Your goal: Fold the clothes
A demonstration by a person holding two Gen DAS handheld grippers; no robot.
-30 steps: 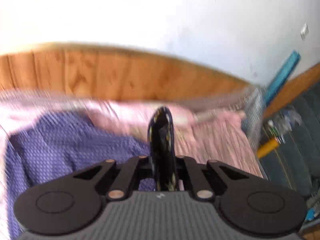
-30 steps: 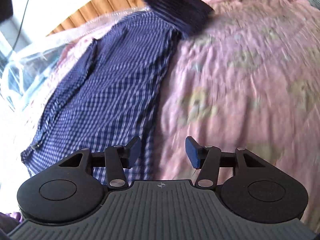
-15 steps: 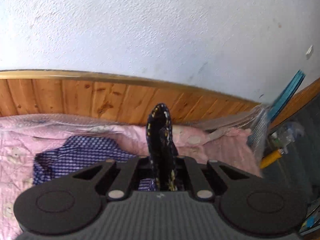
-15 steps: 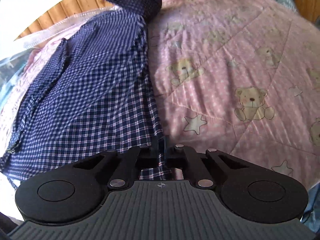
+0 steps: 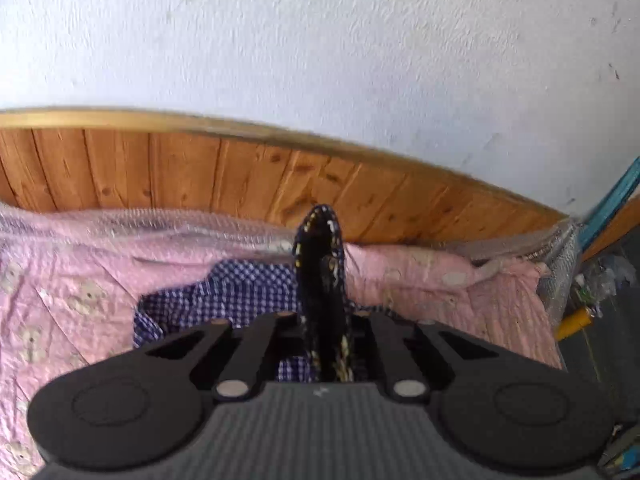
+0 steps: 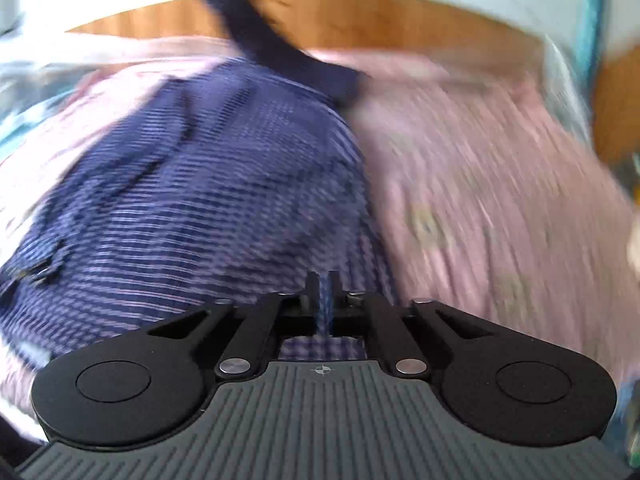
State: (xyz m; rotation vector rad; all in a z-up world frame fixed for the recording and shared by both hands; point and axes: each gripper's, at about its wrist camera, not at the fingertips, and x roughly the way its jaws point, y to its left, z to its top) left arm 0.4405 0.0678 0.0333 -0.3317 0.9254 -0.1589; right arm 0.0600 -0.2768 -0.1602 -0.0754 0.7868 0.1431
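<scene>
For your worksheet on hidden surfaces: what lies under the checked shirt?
The checked shirt lies on a pink bear-print quilt, which shows all around it. The quilt beneath the shirt is covered, so nothing there can be seen.

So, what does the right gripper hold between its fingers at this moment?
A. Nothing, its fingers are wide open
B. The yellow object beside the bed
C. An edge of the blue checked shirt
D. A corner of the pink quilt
C: in the right wrist view the right gripper has its fingers closed on the near edge of the blue checked shirt, which spreads away over the pink quilt.
</scene>
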